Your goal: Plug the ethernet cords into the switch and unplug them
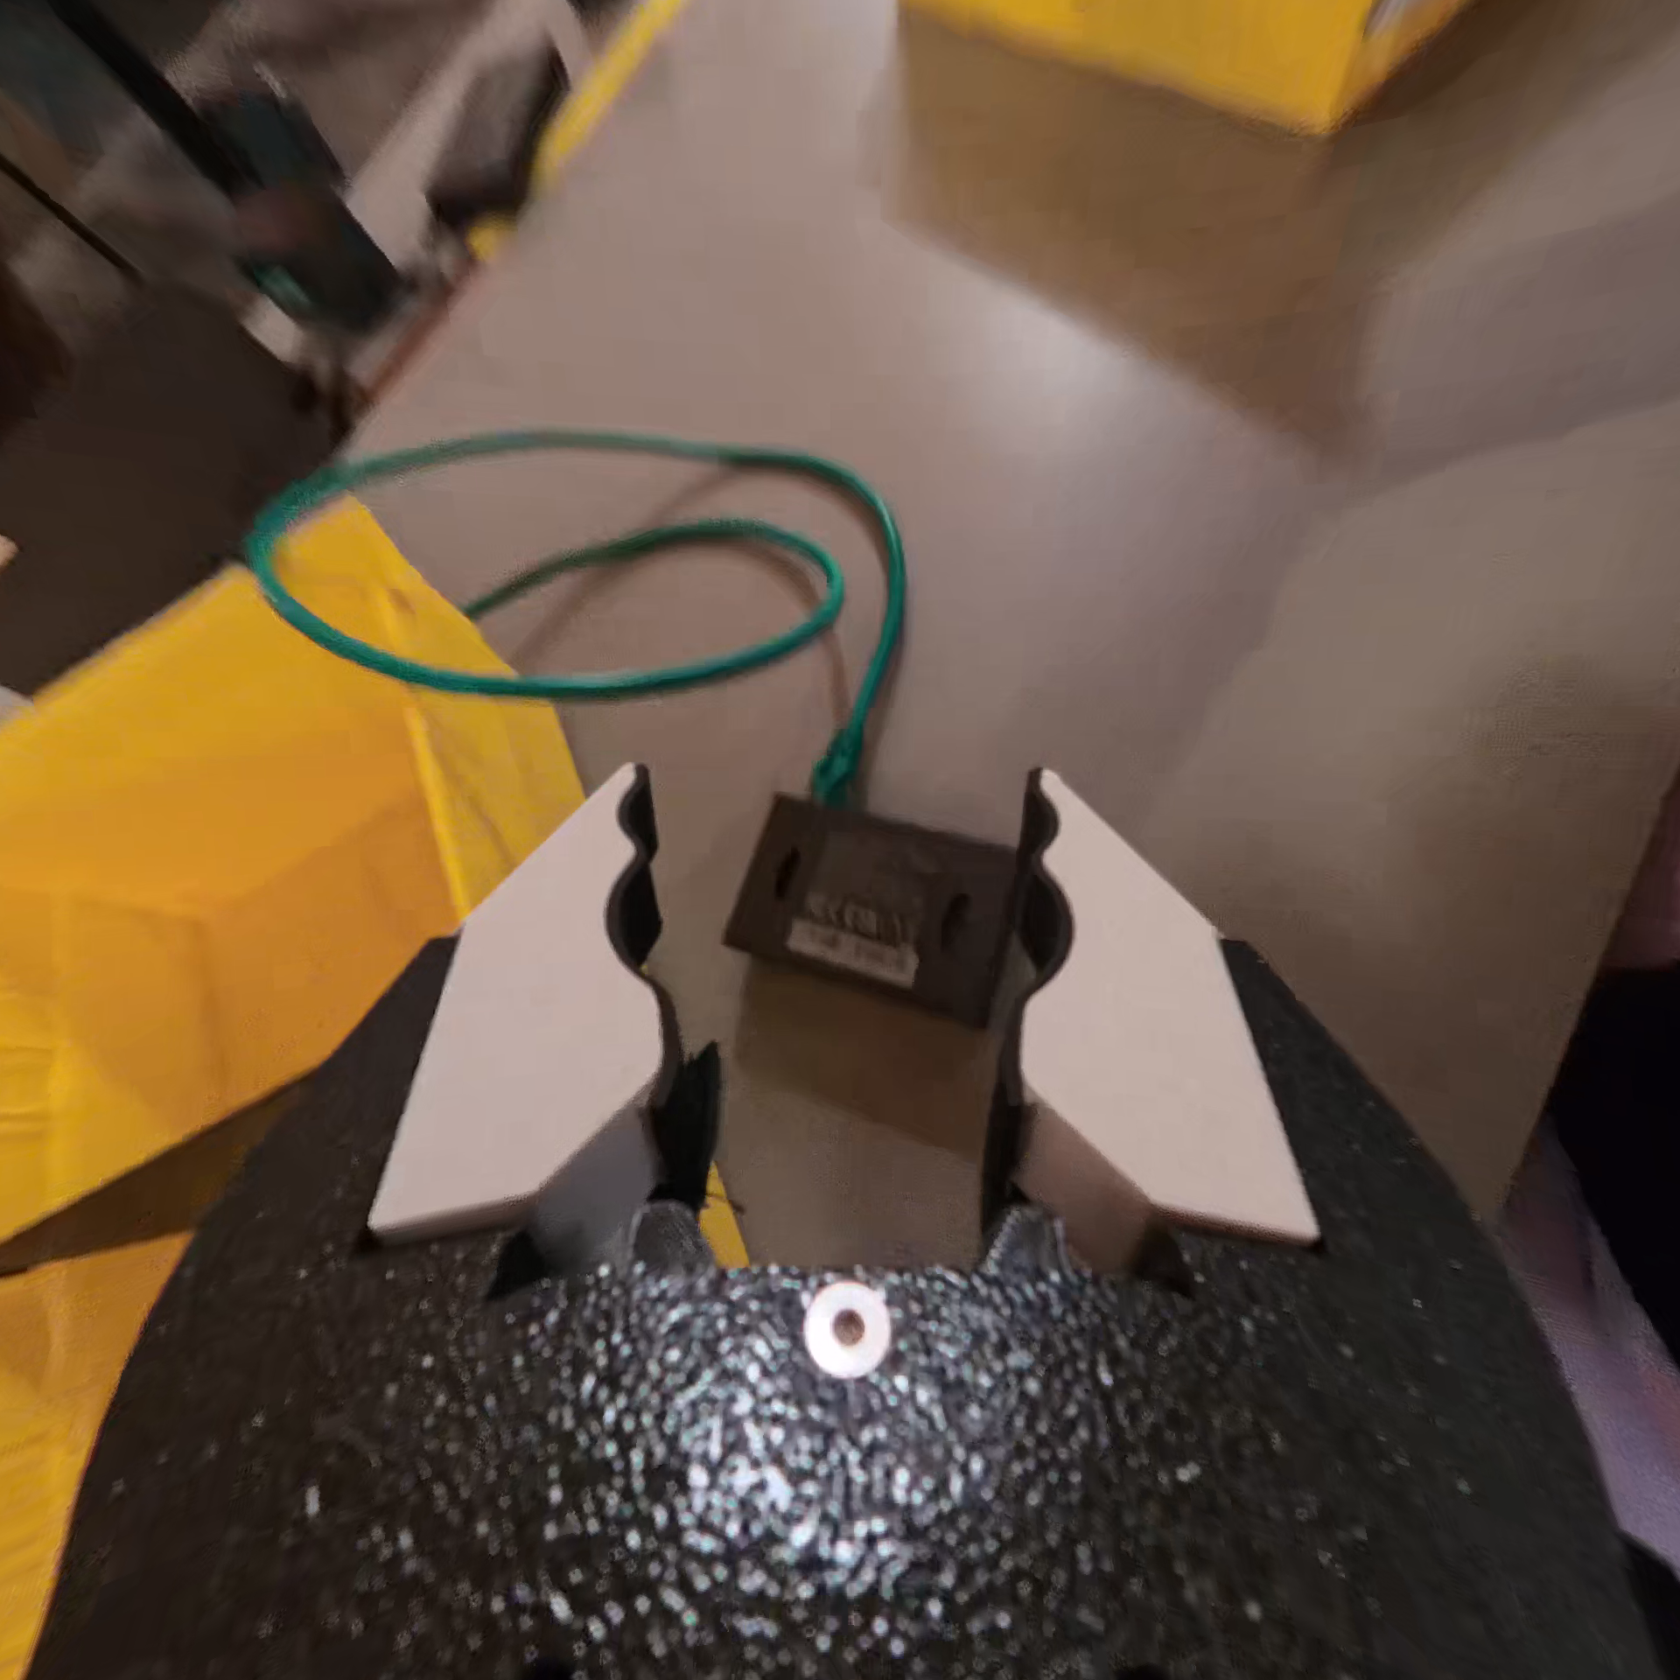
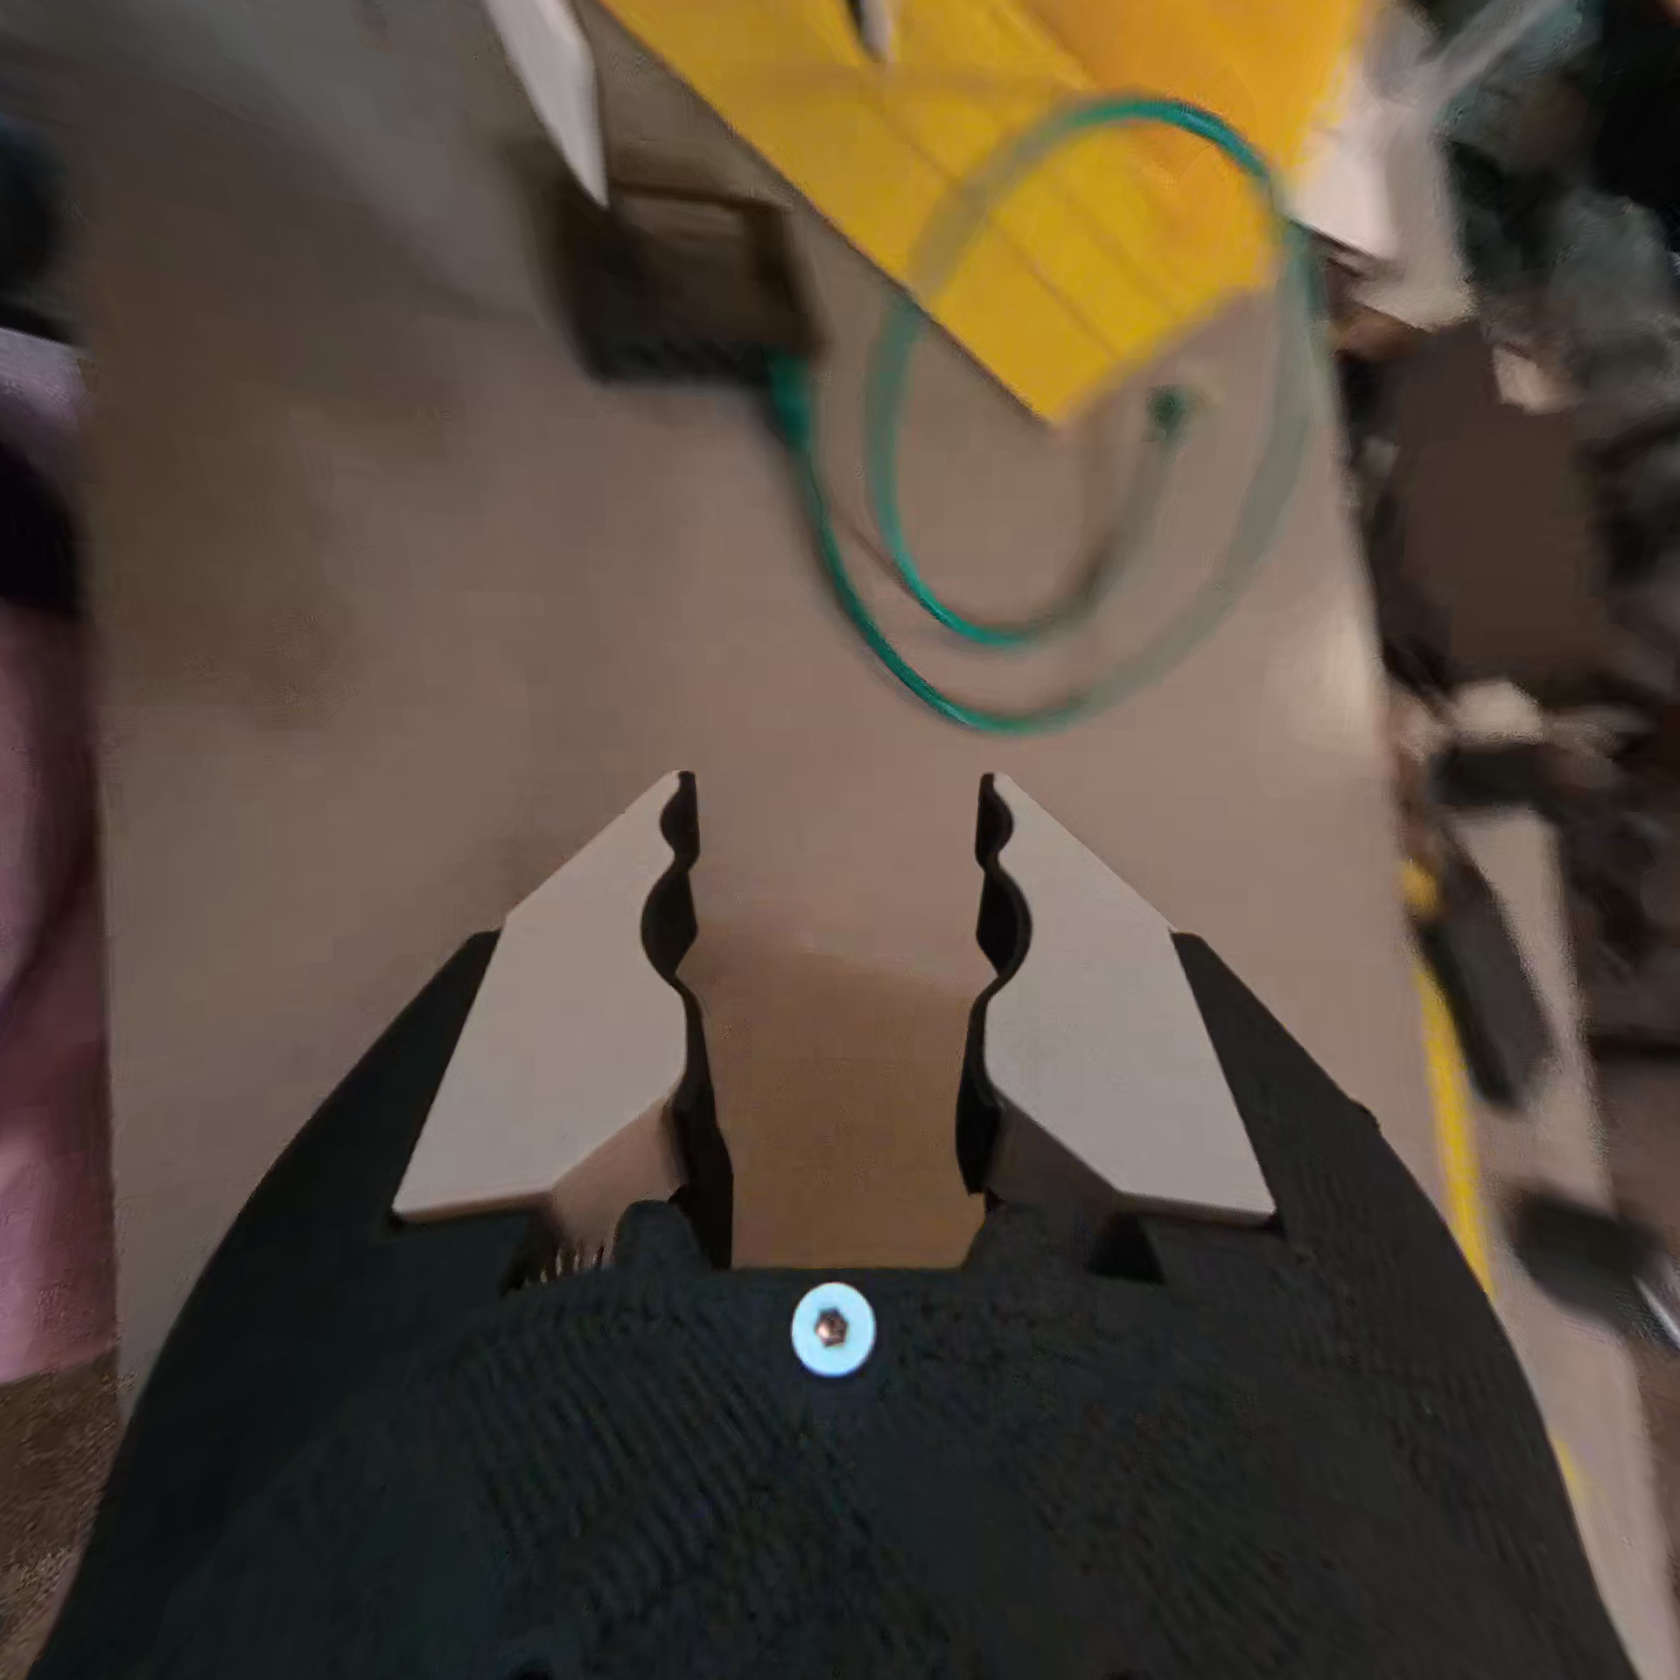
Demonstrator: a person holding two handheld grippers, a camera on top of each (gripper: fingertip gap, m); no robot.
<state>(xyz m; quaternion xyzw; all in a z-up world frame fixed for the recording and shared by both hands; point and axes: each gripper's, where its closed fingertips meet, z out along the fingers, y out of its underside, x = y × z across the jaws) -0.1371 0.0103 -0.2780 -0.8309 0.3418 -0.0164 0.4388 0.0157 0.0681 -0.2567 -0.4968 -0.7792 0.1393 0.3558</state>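
A small black switch (image 1: 873,905) lies on the tan tabletop with a green ethernet cord (image 1: 636,677) plugged into its far side; the cord loops over a yellow box. My left gripper (image 1: 841,782) is open and empty, just above and in front of the switch, its fingers either side of it. In the blurred right wrist view the switch (image 2: 673,300) sits far ahead at upper left and the green cord (image 2: 964,627) coils to its right, its free plug (image 2: 1165,409) near the yellow box. My right gripper (image 2: 836,782) is open and empty over bare table.
A yellow box (image 1: 227,818) lies at the left of the table (image 1: 1182,636), another yellow box (image 1: 1182,55) at the far right. Dark clutter stands beyond the table's left edge. A pink sleeve (image 2: 36,818) shows at the left in the right wrist view. The gap from one gripper's tips to the other's is roughly 15 cm. My left gripper's tips are some 6 cm from the switch (image 2: 673,300). It is also in sight in the left wrist view (image 1: 923,870).
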